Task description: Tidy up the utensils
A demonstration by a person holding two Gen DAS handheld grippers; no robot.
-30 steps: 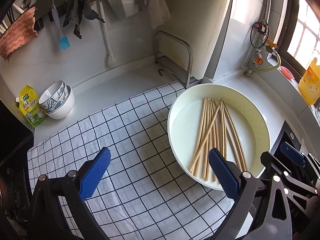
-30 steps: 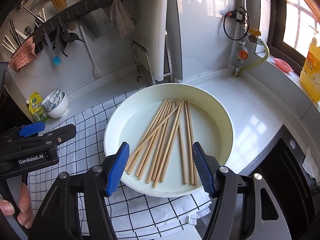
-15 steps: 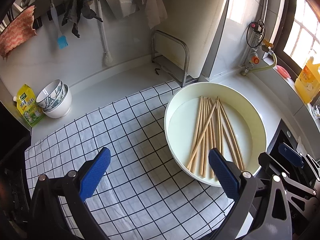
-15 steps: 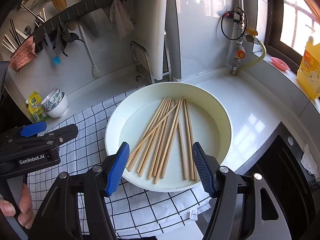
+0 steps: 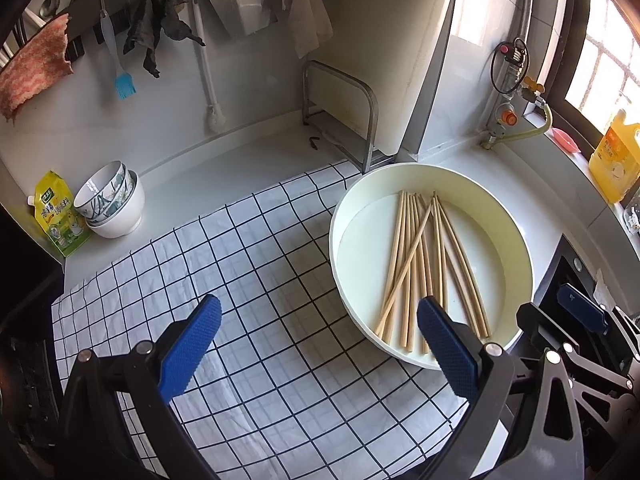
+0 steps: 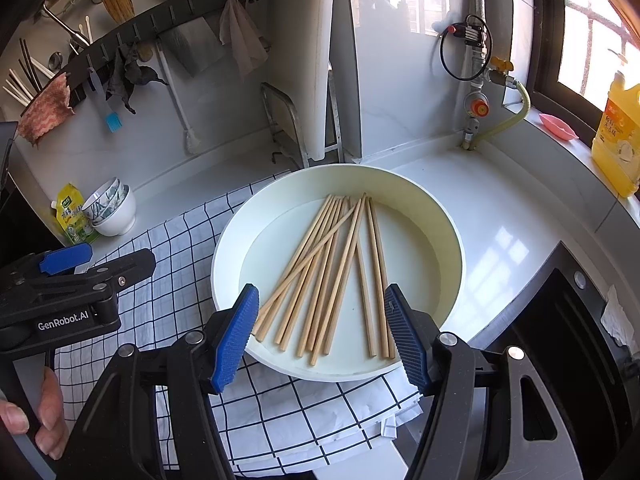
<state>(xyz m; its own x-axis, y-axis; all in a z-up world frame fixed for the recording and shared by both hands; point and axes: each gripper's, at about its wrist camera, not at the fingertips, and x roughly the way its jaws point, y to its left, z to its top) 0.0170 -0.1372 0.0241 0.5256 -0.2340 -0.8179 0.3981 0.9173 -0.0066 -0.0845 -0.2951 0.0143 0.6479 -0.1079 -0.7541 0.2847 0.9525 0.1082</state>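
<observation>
Sunlit window (image 6: 592, 40); white countertop (image 6: 504, 216); tiled wall (image 5: 248, 92).

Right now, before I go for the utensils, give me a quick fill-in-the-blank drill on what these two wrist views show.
1. The wooden chopsticks lie loose inside the round white ____.
2. The basin rests partly on a white cloth printed with a black ____ pattern.
3. The right tool hangs over the basin's near rim with its jaws ____ and nothing between them.
4. The stacked bowls stand beside a ____ pouch.

Missing words: basin; grid; open; yellow
</observation>
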